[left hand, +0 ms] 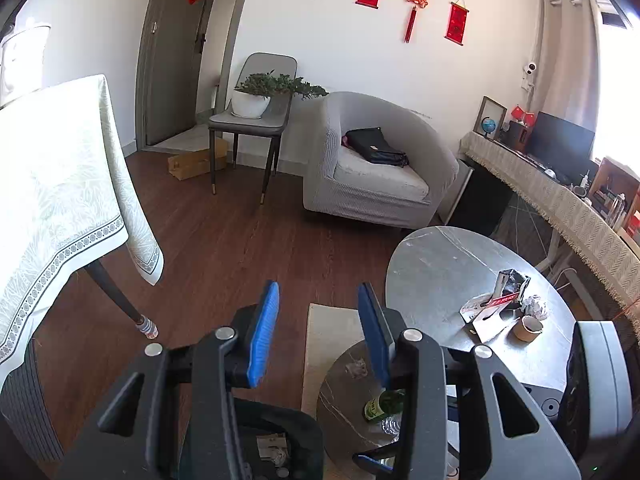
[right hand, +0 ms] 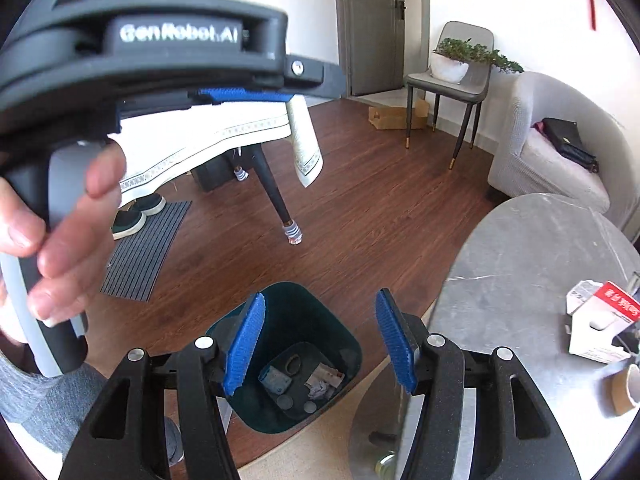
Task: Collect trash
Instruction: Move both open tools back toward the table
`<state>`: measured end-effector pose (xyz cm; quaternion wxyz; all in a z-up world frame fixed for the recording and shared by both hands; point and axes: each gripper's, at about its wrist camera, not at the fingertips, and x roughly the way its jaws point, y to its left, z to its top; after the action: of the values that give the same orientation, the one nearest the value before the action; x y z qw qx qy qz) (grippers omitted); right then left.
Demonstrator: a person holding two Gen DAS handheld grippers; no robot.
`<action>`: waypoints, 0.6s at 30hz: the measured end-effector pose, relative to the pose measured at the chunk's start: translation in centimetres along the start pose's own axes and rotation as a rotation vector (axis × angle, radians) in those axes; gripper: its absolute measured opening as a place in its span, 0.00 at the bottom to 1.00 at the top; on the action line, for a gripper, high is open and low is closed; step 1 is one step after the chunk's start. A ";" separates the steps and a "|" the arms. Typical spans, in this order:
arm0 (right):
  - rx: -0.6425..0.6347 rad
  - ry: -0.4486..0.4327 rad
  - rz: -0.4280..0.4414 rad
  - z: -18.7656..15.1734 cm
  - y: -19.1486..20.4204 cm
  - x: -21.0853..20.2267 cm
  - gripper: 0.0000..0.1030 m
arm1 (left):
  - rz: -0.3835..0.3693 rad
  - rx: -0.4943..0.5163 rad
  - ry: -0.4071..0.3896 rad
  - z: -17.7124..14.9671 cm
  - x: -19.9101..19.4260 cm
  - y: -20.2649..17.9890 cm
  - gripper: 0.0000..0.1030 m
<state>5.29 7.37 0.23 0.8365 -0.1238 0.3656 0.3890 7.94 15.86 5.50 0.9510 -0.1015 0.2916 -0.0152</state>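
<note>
Living rm w/ wood floor [right hand: 380,208]. Dark bin [right hand: 288,360] sits just beside the grey counter [right hand: 532,248], paper scraps inside. More trash, a torn box [left hand: 496,304] & paper cup [left hand: 527,327], on the counter. Left tool [left hand: 318,332] & right tool [right hand: 320,344] both gape, nothing between the blue pads.

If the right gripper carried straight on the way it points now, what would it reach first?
Most likely the dark bin: it sits on the floor right between and beyond the open, empty jaws of the right gripper, with scraps of trash in its bottom. Nothing shows in between, though depth is hard to judge.
</note>
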 end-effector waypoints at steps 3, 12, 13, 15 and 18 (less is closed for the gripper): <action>0.022 -0.024 -0.034 -0.4 -1.8 -1.6 0.57 | -0.025 0.017 0.003 0.0 0.9 -1.7 0.45; 0.146 -0.076 -0.148 -2.8 -8.3 -6.1 0.57 | -0.083 0.106 0.042 -0.4 4.4 -8.0 0.53; 0.162 -0.083 -0.167 -3.2 -9.2 -6.7 0.59 | -0.092 0.115 0.048 -0.6 4.8 -8.6 0.54; 0.198 -0.101 -0.199 -3.9 -10.6 -7.7 0.62 | -0.099 0.127 0.057 -0.8 5.5 -10.0 0.56; 0.253 -0.110 -0.219 -5.0 -12.6 -8.8 0.64 | -0.122 0.137 0.069 -1.0 6.4 -11.6 0.58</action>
<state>8.26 -8.39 2.00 0.9015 -0.0352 0.3497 0.2526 12.99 3.78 3.49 0.9425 -0.0534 0.3155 -0.0966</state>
